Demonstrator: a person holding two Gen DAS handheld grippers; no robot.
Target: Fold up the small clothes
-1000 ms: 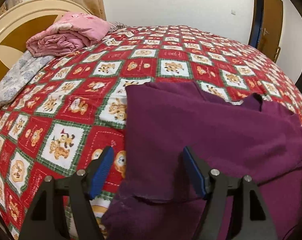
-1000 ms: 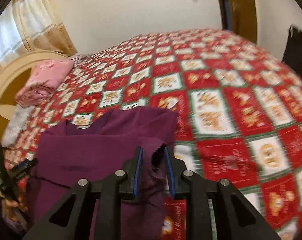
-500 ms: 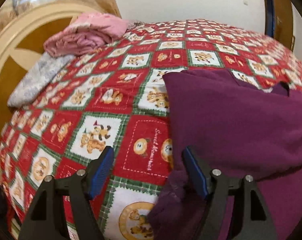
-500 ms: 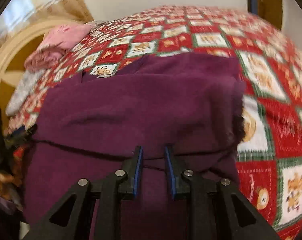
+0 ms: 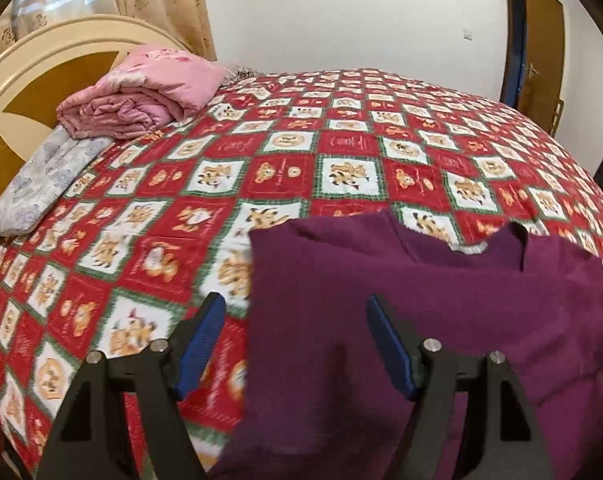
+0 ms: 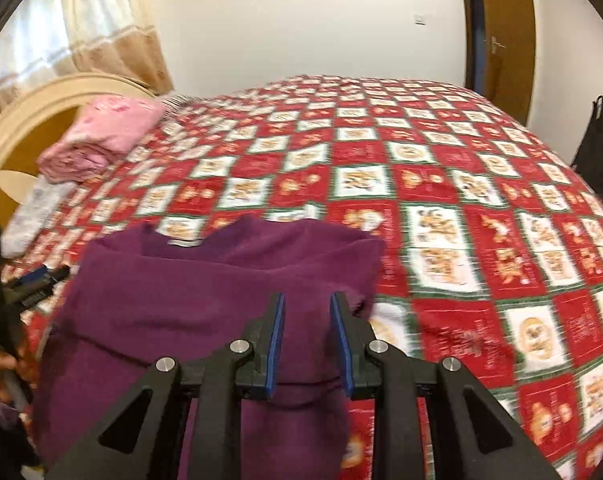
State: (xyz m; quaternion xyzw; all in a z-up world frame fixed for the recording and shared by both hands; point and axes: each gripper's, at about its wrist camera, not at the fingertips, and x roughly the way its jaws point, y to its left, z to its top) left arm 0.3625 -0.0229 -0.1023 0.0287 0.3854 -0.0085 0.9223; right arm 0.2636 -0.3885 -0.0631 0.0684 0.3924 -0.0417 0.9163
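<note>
Both sets of jaws stand apart with nothing pinched: the left gripper (image 5: 295,340) is spread wide, its blue pads clear of any cloth, and the right gripper (image 6: 307,340) shows a narrow gap with purple fabric visible through it but no pad pressing on it.

The purple top (image 5: 421,300) lies on the bedspread (image 5: 341,168) at about 6 o'clock in both wrist views, collar towards 12 o'clock, its sides already turned in and its lower part hanging off the near edge of the bed. In the left view the left fold edge runs between the pads; in the right view the garment's right corner (image 6: 365,248) sits at roughly 1 o'clock from the fingertips.

Likely trouble from here:
- With its narrow gap, the right gripper may catch only the top layer, so the folded-in side would peel open when lifted.
- The left gripper straddles the fold edge, half over bare bedspread; closing there could pinch the bedspread along with the top and drag it.
- The hanging lower part may pull the garment off the bed if either grip slips.
- Uneven lifting between the two would skew the next fold.

The pink bedding (image 5: 141,92) at 10 o'clock is well apart and poses no hindrance.
</note>
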